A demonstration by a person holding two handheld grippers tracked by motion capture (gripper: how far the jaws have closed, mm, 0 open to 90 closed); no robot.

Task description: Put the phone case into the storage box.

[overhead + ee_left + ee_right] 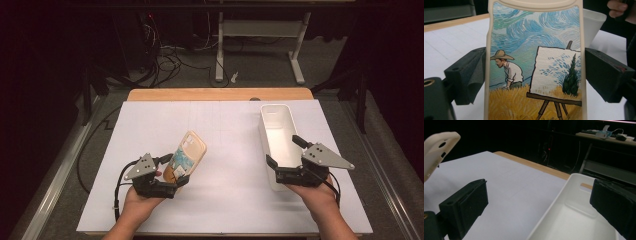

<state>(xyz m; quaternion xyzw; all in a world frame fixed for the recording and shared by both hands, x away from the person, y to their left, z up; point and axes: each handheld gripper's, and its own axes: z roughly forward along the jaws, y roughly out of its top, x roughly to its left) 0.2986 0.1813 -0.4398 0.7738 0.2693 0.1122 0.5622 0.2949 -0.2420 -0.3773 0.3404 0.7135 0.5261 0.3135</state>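
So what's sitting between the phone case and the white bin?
Nothing: in the high view, bare white table separates the phone case from the white bin.

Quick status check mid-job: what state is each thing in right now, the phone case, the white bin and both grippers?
Phone case: clamped by its long edges, held tilted above the table, painted side facing the left gripper's camera.
White bin: upright on the table, nothing in it.
Left gripper: shut on the phone case.
Right gripper: open, fingers holding nothing, over the bin's near end.
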